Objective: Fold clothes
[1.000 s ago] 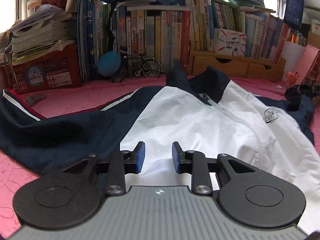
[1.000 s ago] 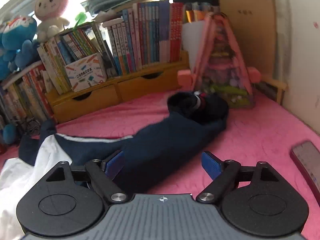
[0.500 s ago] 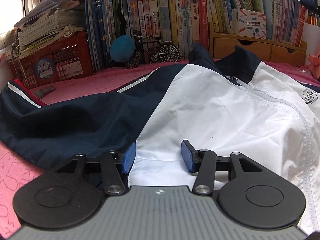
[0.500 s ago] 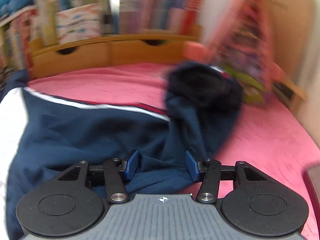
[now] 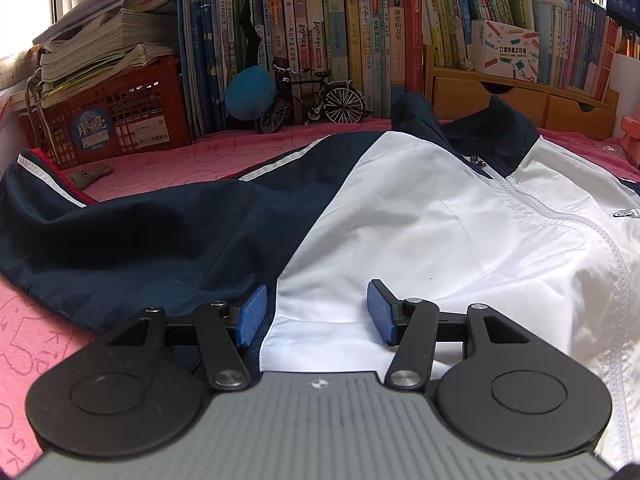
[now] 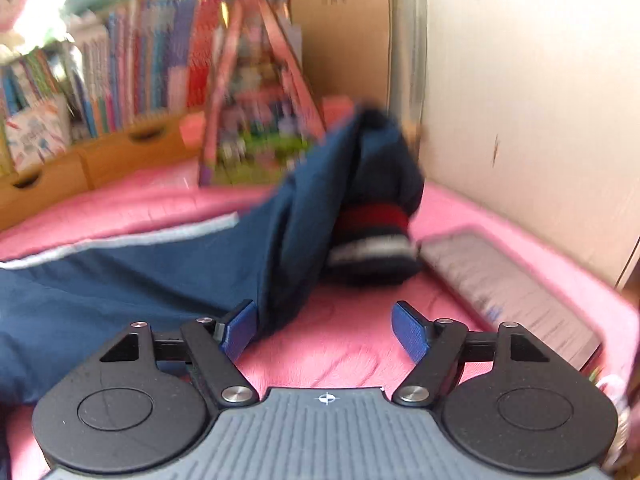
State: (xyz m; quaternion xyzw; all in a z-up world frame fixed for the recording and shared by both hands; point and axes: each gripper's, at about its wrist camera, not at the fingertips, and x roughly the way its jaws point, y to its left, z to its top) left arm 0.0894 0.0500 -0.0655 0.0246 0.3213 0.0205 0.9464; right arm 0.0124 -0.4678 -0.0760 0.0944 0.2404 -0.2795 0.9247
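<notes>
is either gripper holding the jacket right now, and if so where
Nothing is held. The left gripper is open over the jacket near its hem. The right gripper is open beside the navy sleeve, with bare pink surface between its fingers.

The right wrist view is smearing: the books (image 6: pixel 132 60) beyond the fingers are showing no readable spines, and the pink toy (image 6: pixel 260 112) ahead of them is losing its detail. The jacket (image 6: pixel 120 280) is running off the left edge past the left finger. In the left wrist view the jacket (image 5: pixel 440 232) is being cut off right of the right finger, its badge (image 5: pixel 626 213) clipped and unreadable.
</notes>
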